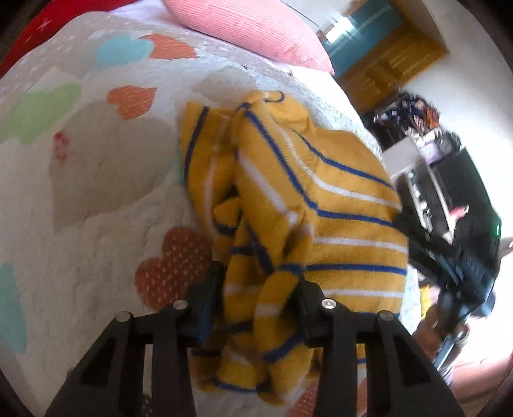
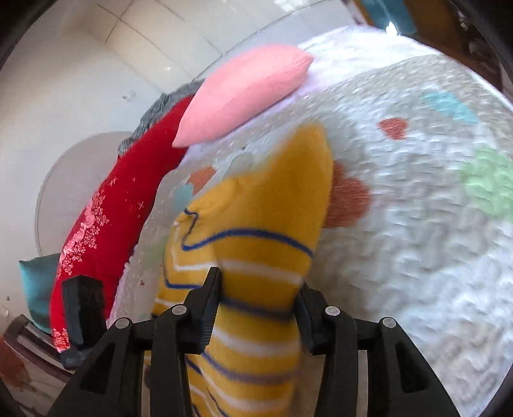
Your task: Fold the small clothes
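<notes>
A small mustard-yellow garment [image 1: 288, 205] with blue and white stripes lies bunched on the quilted bed cover [image 1: 96, 199]. My left gripper [image 1: 259, 301] has a bunch of the garment's near edge between its fingers. In the right wrist view, my right gripper [image 2: 258, 308] has another part of the same garment [image 2: 266, 218] between its fingers, with a plain yellow flap sticking up beyond them. The other gripper shows at the right edge of the left wrist view [image 1: 449, 256], blurred. Both views are motion-blurred.
A pink pillow [image 1: 256, 29] lies at the head of the bed, also in the right wrist view [image 2: 240, 93]. A red patterned cushion [image 2: 112, 231] lies beside it. The bed's right edge [image 1: 368, 128] drops toward cluttered dark furniture [image 1: 449, 192]. The quilt [image 2: 416, 224] has heart patches.
</notes>
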